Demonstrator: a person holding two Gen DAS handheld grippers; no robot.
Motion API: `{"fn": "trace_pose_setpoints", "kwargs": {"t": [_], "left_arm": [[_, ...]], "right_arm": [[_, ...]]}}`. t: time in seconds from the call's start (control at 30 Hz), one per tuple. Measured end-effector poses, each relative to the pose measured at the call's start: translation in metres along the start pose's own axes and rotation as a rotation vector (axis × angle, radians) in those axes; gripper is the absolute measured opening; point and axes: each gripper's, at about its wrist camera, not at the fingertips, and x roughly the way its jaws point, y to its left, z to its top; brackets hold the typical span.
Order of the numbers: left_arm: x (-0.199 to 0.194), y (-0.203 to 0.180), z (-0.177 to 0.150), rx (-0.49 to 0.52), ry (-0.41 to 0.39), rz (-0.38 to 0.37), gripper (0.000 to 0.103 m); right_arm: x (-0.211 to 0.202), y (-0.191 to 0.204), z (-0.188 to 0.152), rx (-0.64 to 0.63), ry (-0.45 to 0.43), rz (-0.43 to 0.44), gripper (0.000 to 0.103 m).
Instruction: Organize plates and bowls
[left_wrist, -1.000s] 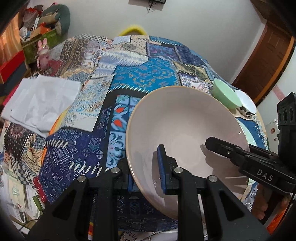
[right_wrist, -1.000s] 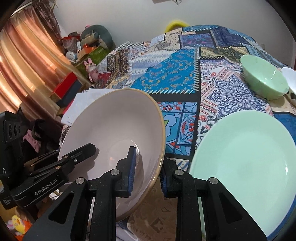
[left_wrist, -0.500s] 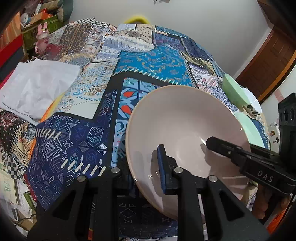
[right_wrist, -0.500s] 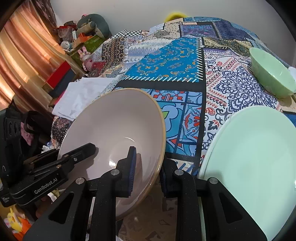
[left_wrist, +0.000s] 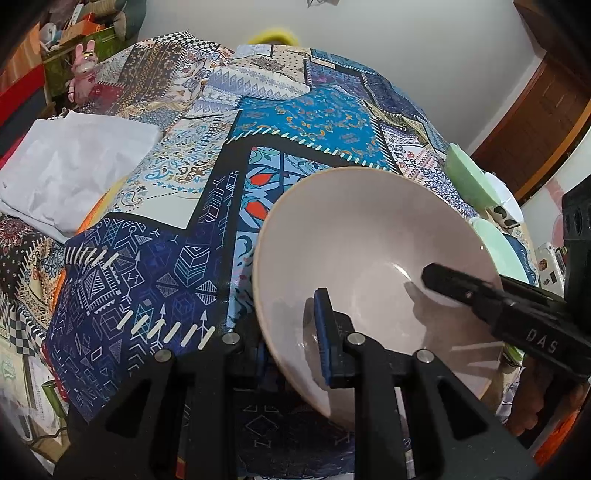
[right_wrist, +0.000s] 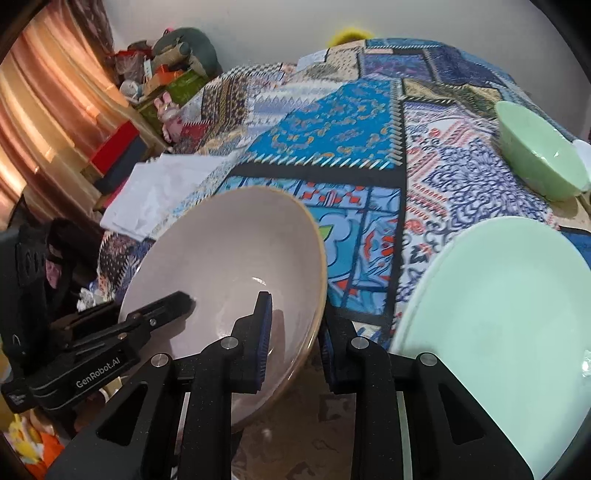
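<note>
A wide pale pink bowl (left_wrist: 369, 240) (right_wrist: 229, 251) hangs tilted just above the patchwork cloth, held by both rims. My left gripper (left_wrist: 291, 325) is shut on its left wall, one blue pad inside and the other finger hidden behind the wall. My right gripper (right_wrist: 295, 317) is shut on the opposite wall, again with one pad inside and one outside. Each view shows a finger of the other gripper reaching into the bowl. A mint green plate (right_wrist: 498, 314) (left_wrist: 506, 254) lies just right of the bowl. A mint green bowl (right_wrist: 539, 162) (left_wrist: 465, 173) stands farther back right.
The patchwork tablecloth (left_wrist: 303, 122) covers the whole table. A white folded cloth (left_wrist: 74, 166) (right_wrist: 159, 192) lies at the left edge. A white dish (left_wrist: 506, 195) sits behind the green bowl. Boxes and toys (right_wrist: 166, 74) are stacked beyond the table's left side.
The bowl has sunk a little toward the cloth with both grippers keeping their hold. The table pattern and the green plate now look closer.
</note>
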Motion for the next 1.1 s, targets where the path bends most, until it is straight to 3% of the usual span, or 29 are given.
{"fn": "trace_pose_setpoints", "kwargs": {"t": [0.5,0.77,1.1], "left_arm": [[-0.046,-0.015,0.006,0.03,-0.083,0.062,0.021],[-0.075,-0.048,0.021,0.073,-0.141,0.065,0.022],[-0.083,-0.111,0.045,0.159,-0.189,0.061,0.052]], "right_arm": [[-0.05,-0.006,0.001,-0.028,-0.118,-0.021,0.028],[-0.093,-0.029,0.001,-0.045,-0.206,-0.092,0.044],[-0.14,-0.093,0.005,0.001,-0.294,-0.195,0.051]]}}
